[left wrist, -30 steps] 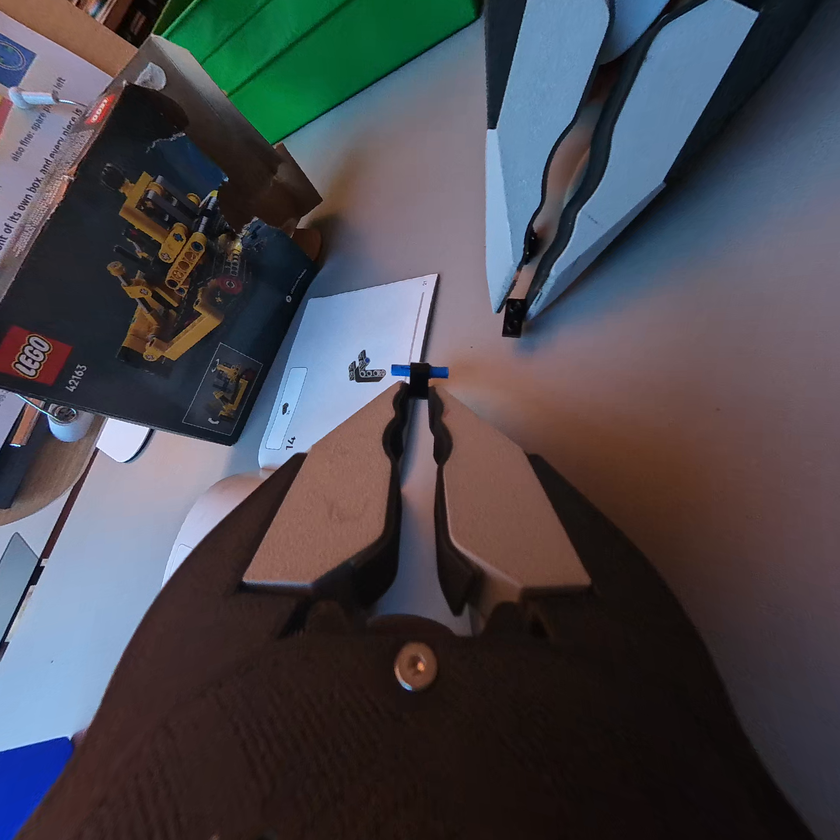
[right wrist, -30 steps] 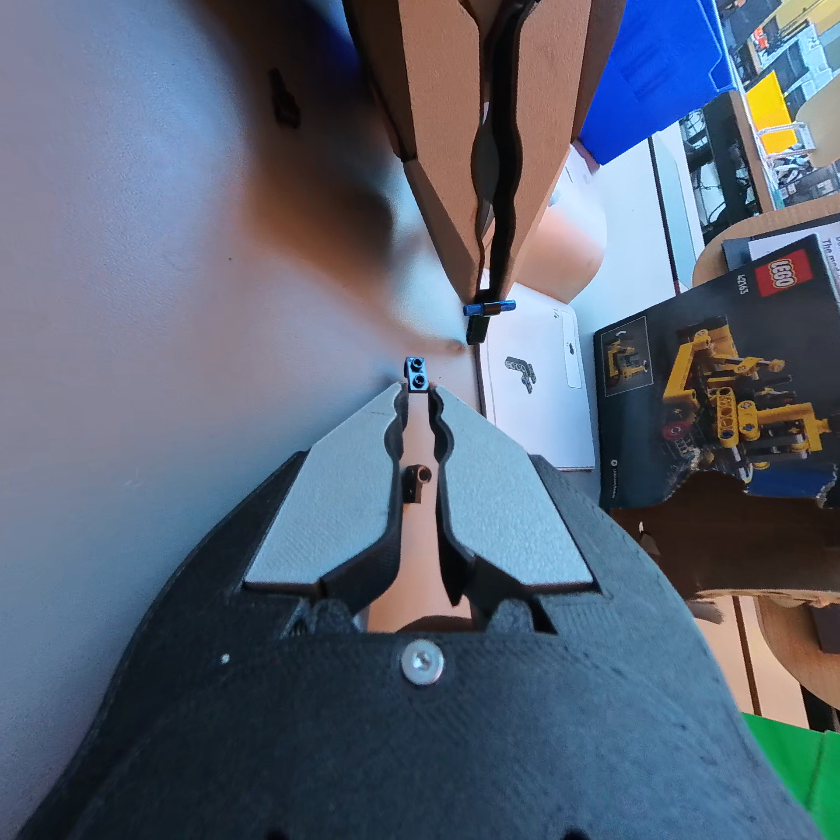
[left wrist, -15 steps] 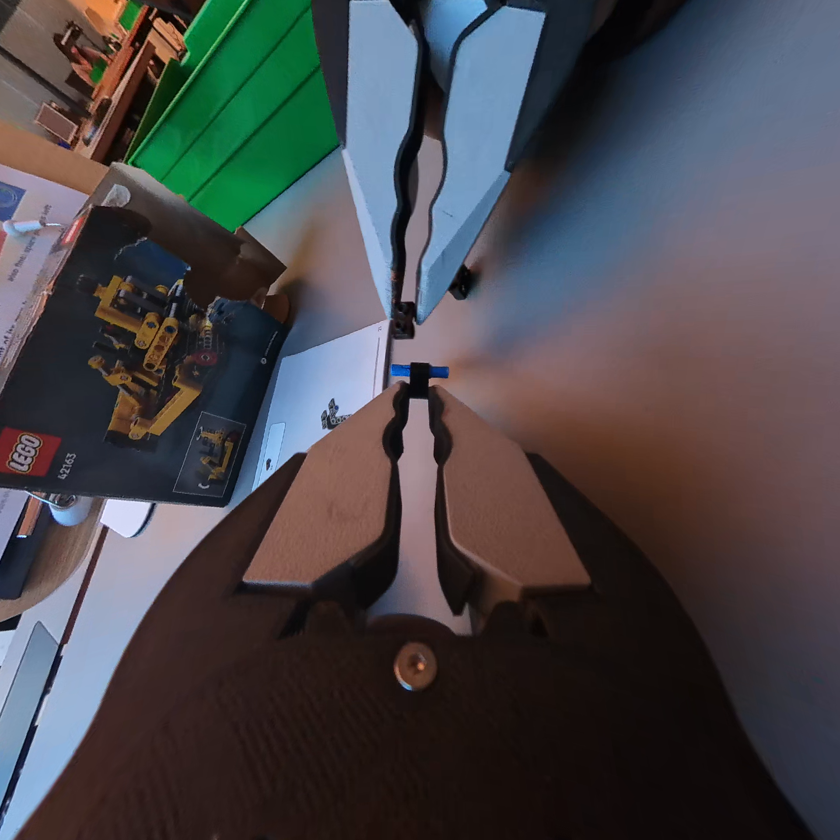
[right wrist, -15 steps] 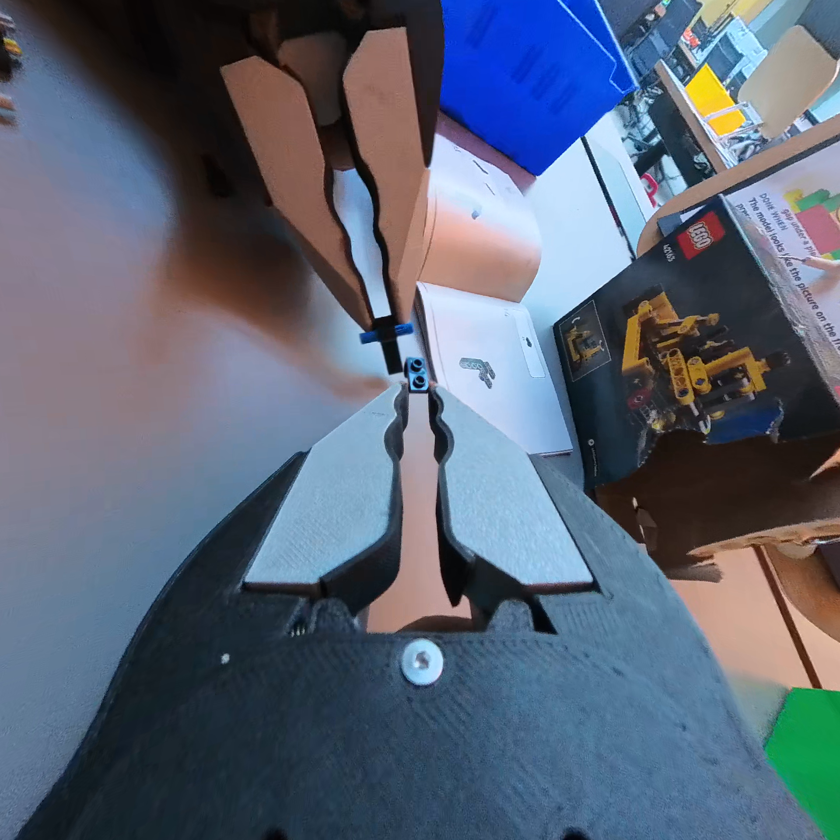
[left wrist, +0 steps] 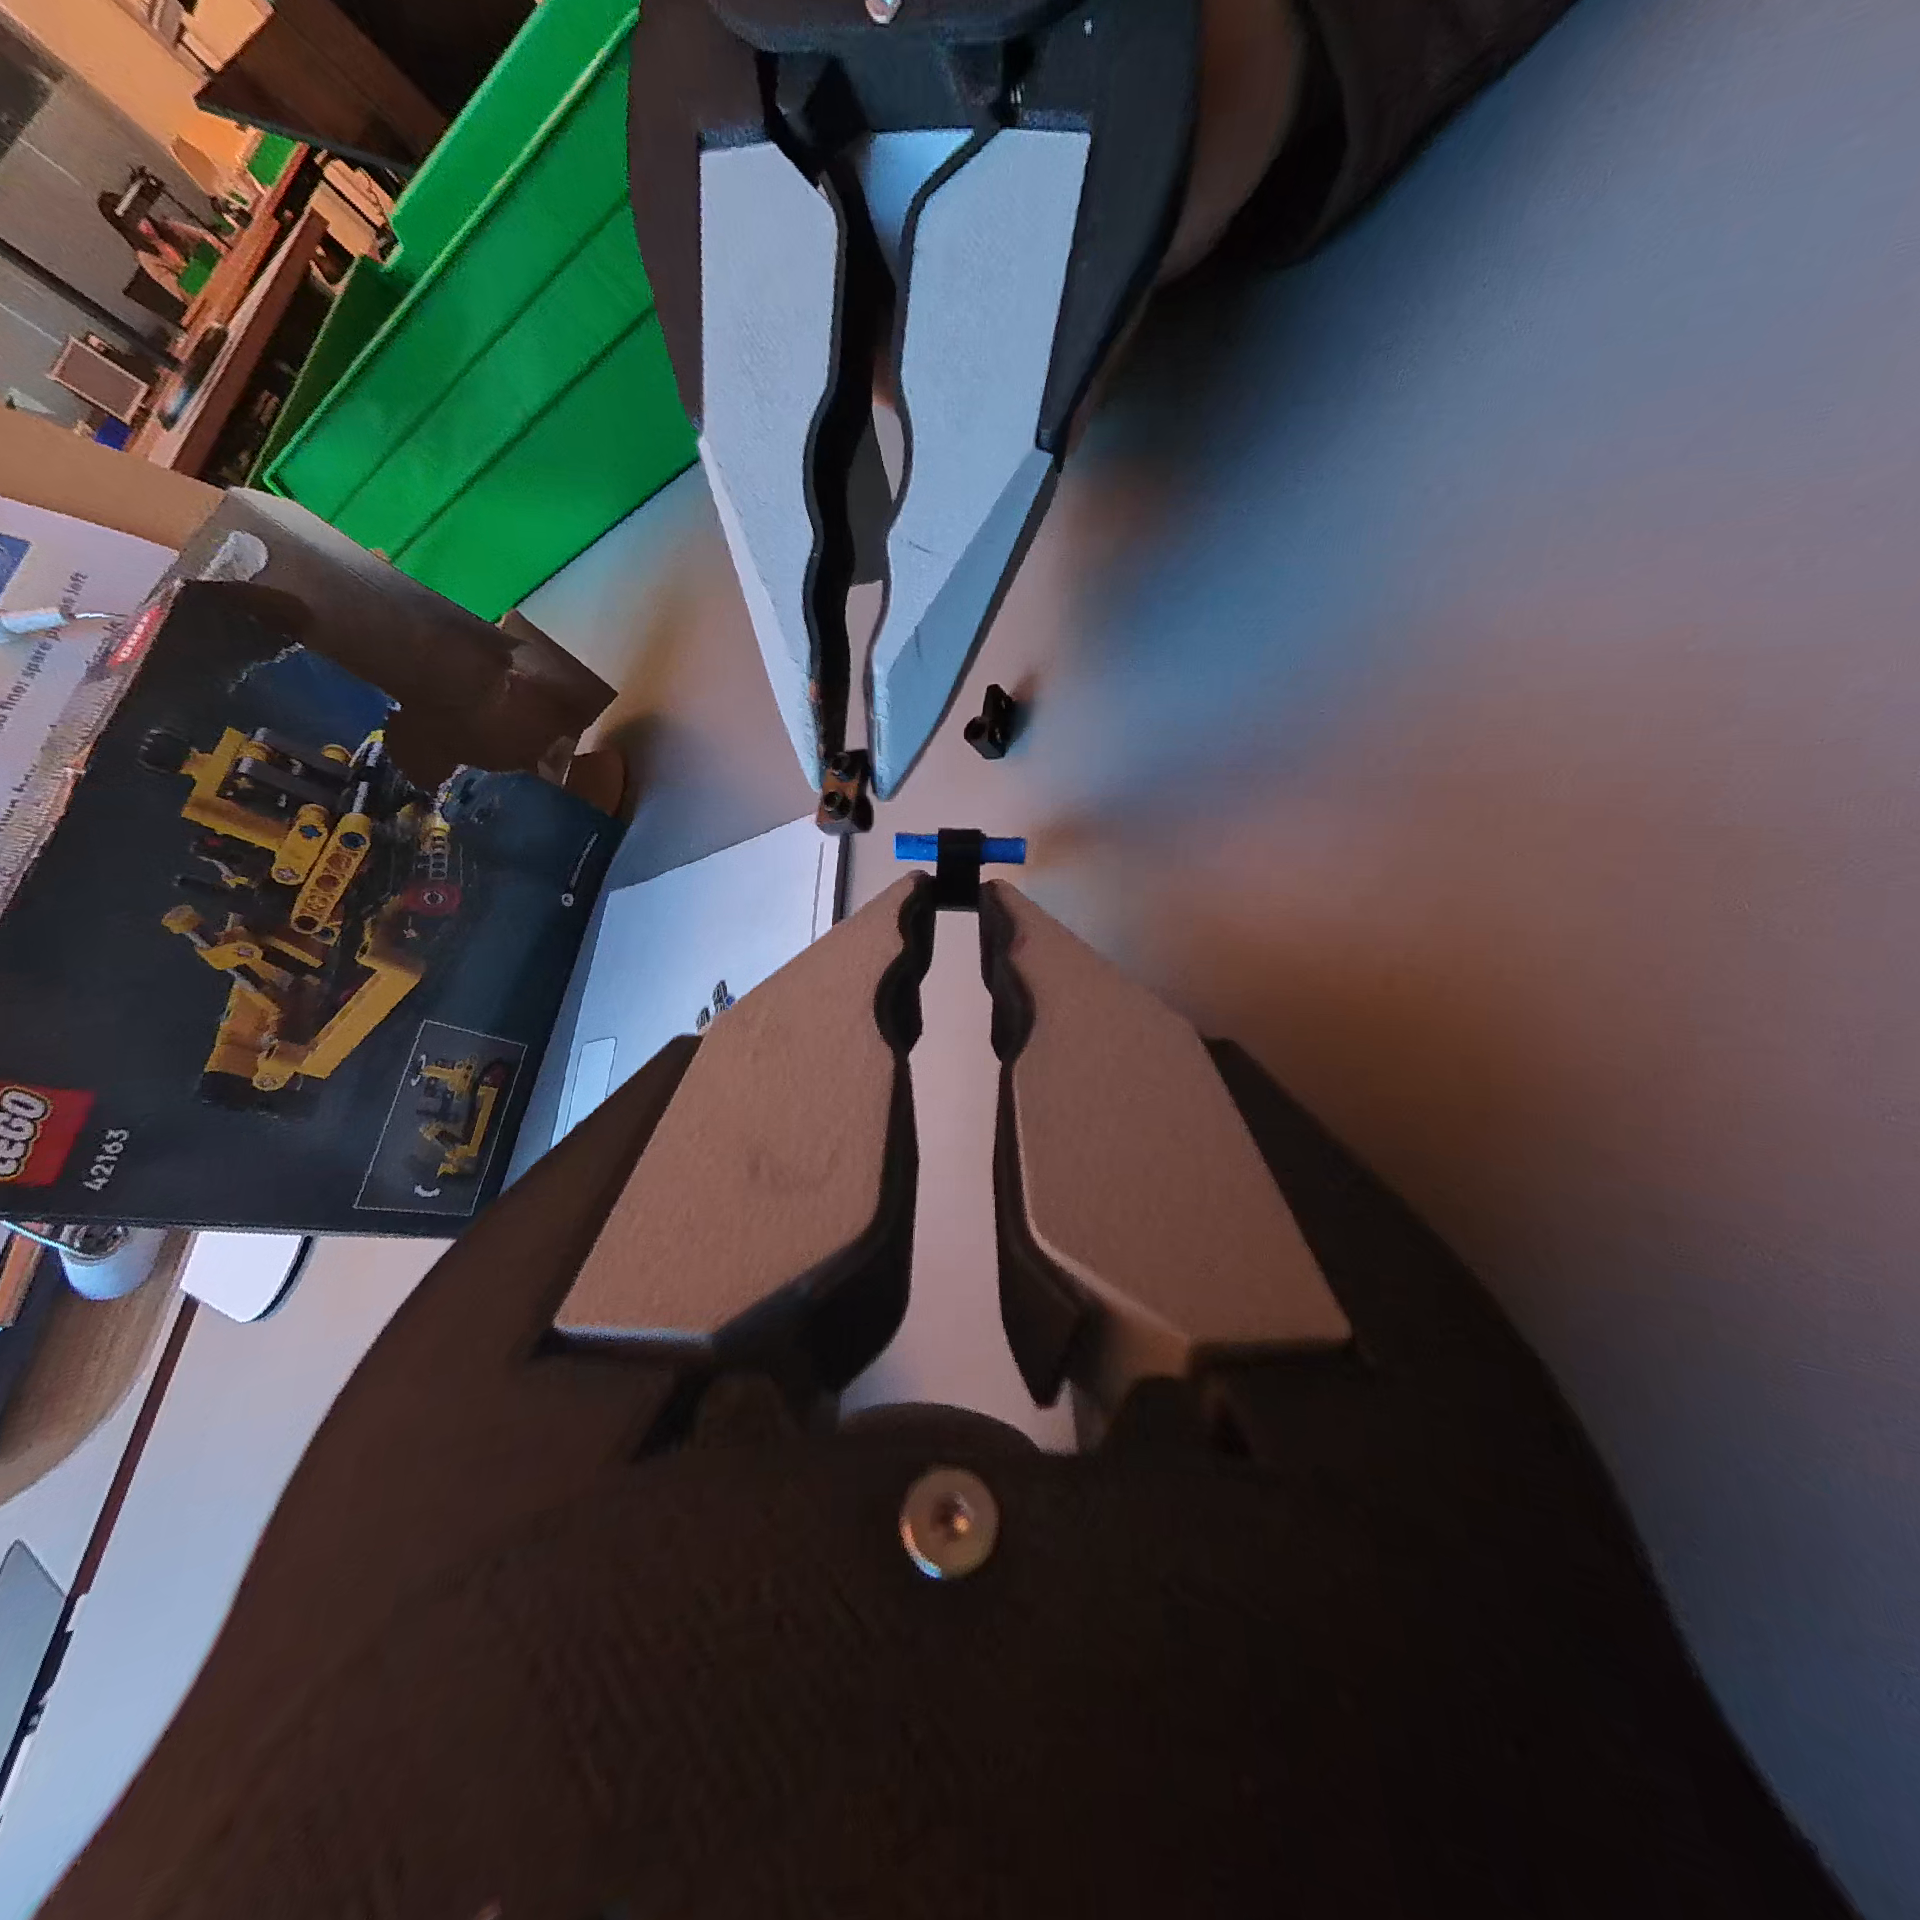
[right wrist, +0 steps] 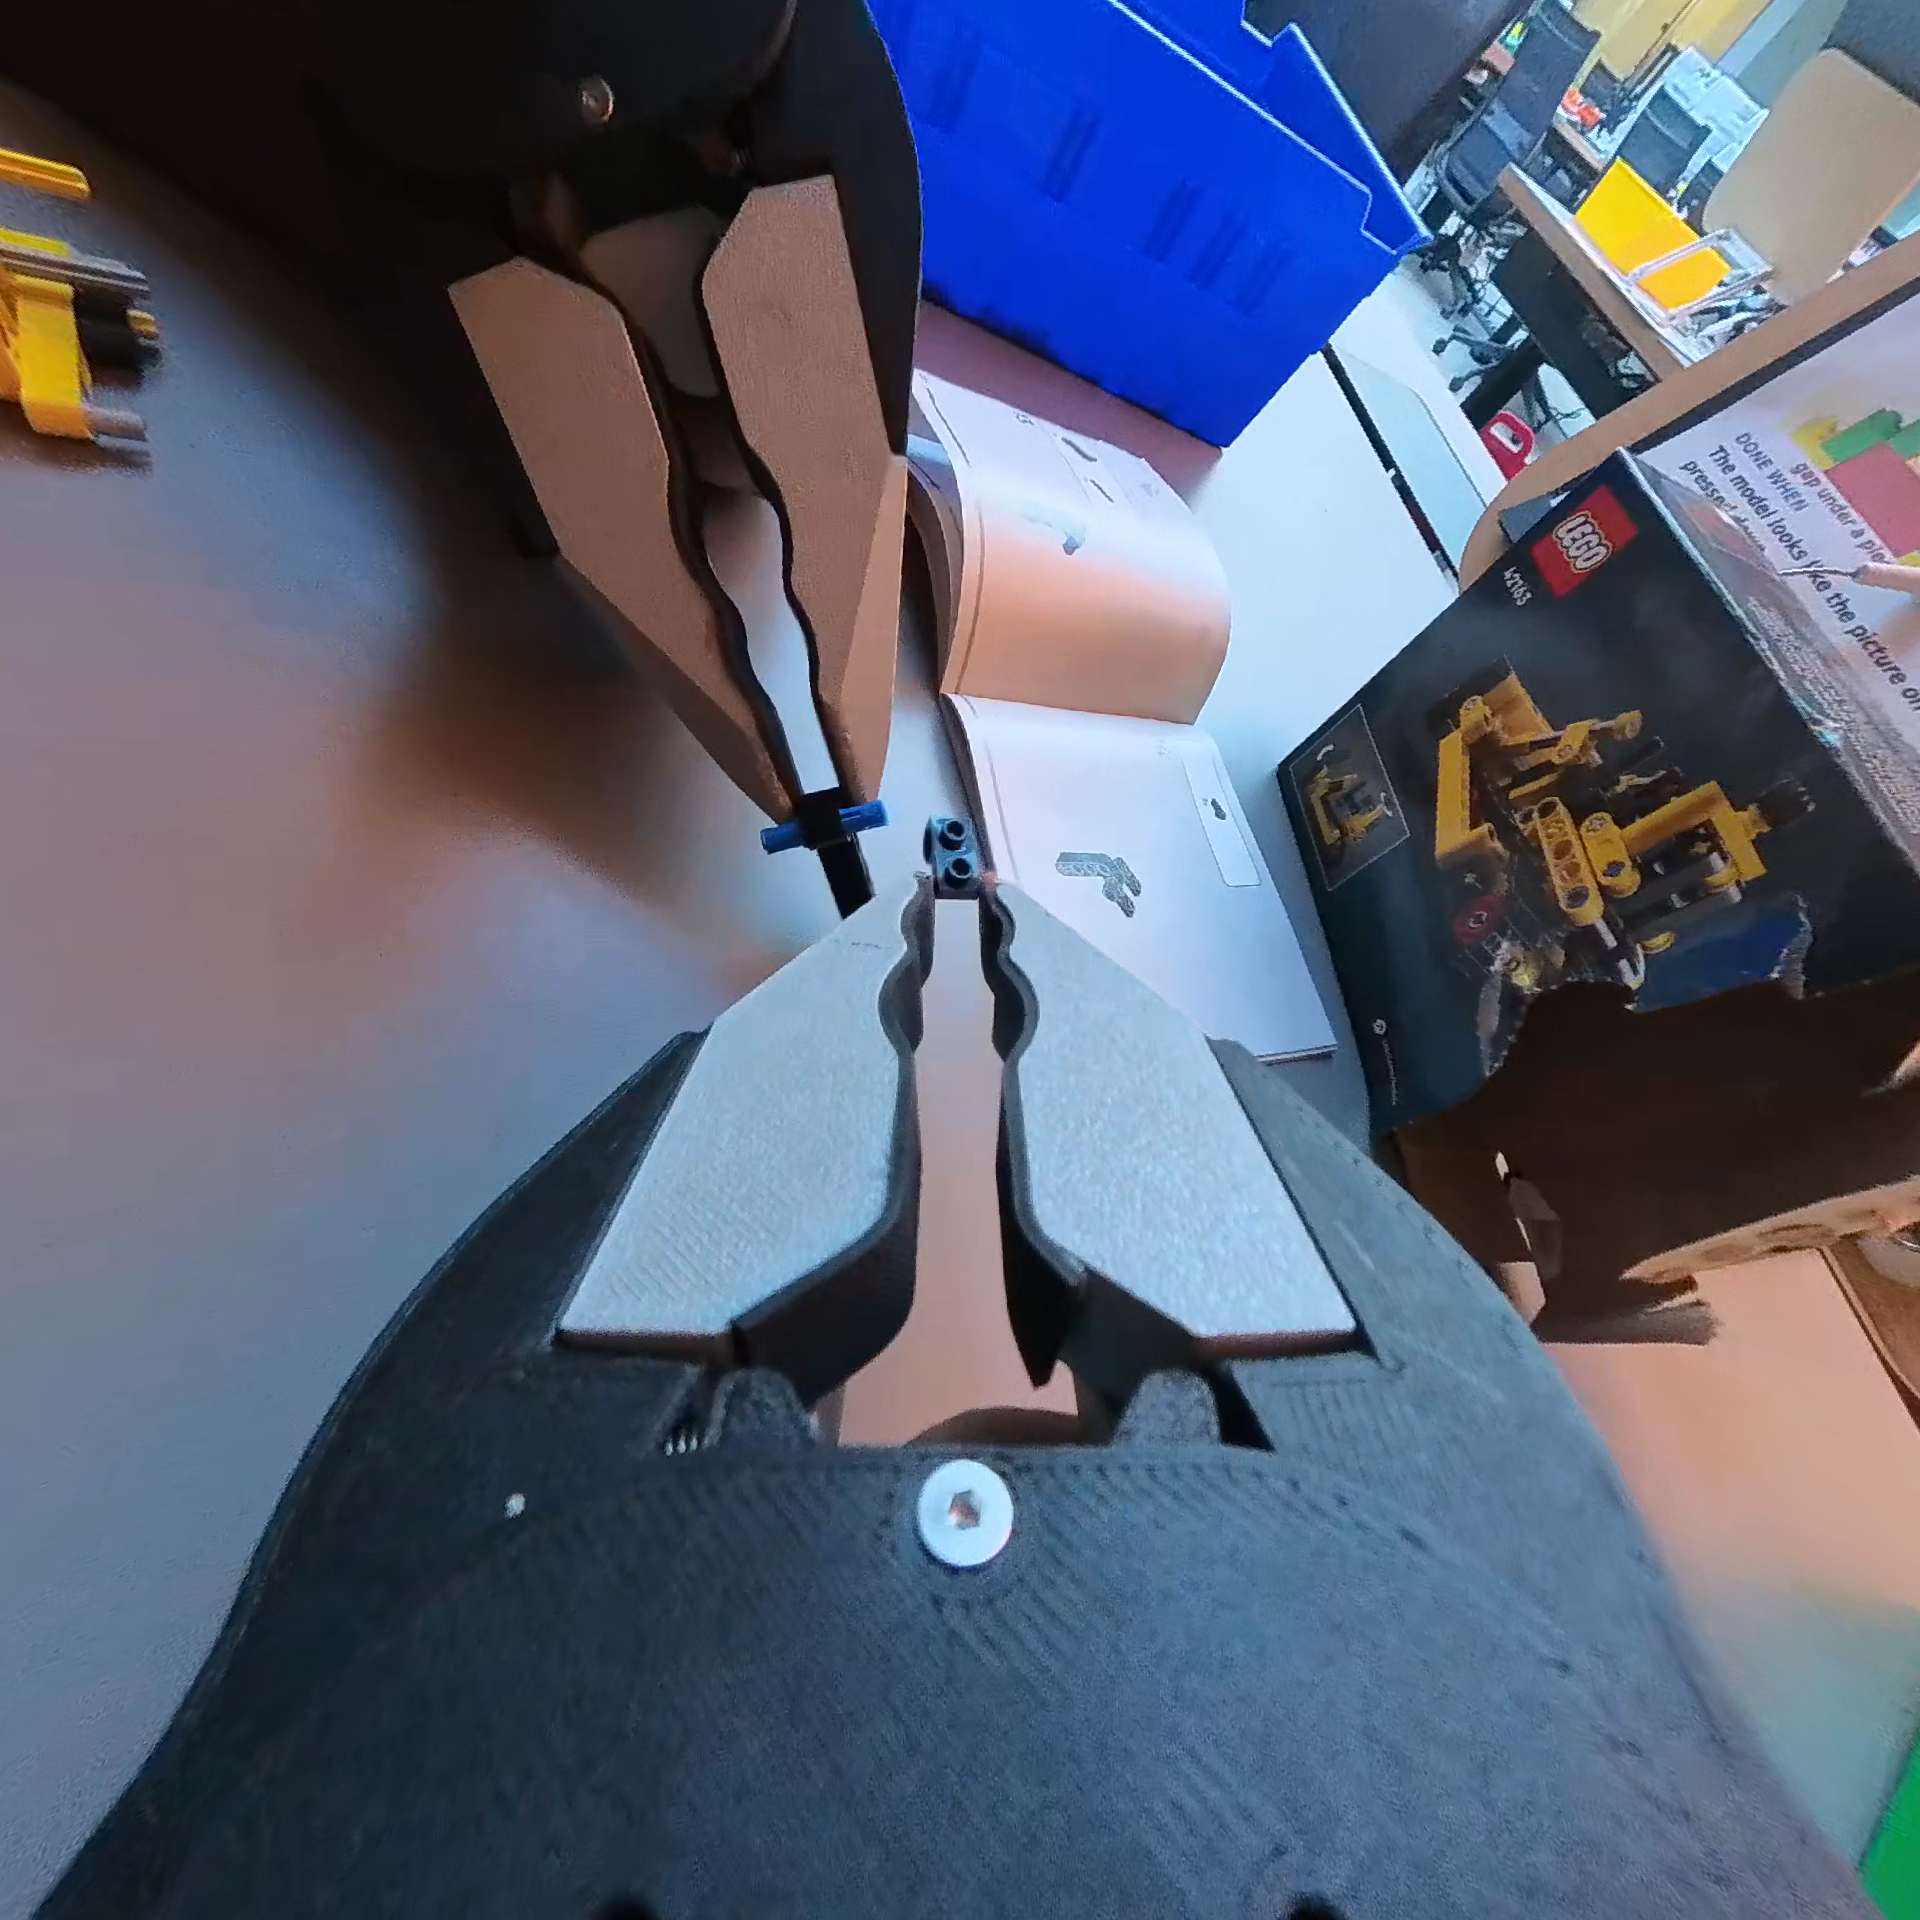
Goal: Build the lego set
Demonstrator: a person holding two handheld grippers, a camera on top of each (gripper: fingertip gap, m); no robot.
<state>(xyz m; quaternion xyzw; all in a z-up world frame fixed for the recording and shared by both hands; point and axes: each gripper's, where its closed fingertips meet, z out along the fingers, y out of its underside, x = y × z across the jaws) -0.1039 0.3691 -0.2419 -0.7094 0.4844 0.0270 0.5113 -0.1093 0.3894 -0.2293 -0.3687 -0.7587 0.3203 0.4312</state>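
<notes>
Only the left wrist view shows a loose black piece [left wrist: 992, 721] on the tabletop, while the left gripper [left wrist: 957, 896] pinches a black connector with blue pin [left wrist: 958, 852] just beside the right gripper [right wrist: 954, 885], clamped on a small black two-hole brick [right wrist: 956, 858].

The right gripper [left wrist: 868, 774], pinching a small black two-hole lego connector [left wrist: 844, 795], has swung from the upper right to directly opposite the left gripper [left wrist: 956, 883], tip to tip. The connector now sits just beside the blue lego pin in a black bush [left wrist: 958, 850], apart from it. A second small black lego piece [left wrist: 994, 719] has come into sight on the grey tabletop [left wrist: 1455, 727]. Yellow lego parts [right wrist: 47, 343] have appeared in the right wrist view.
</notes>
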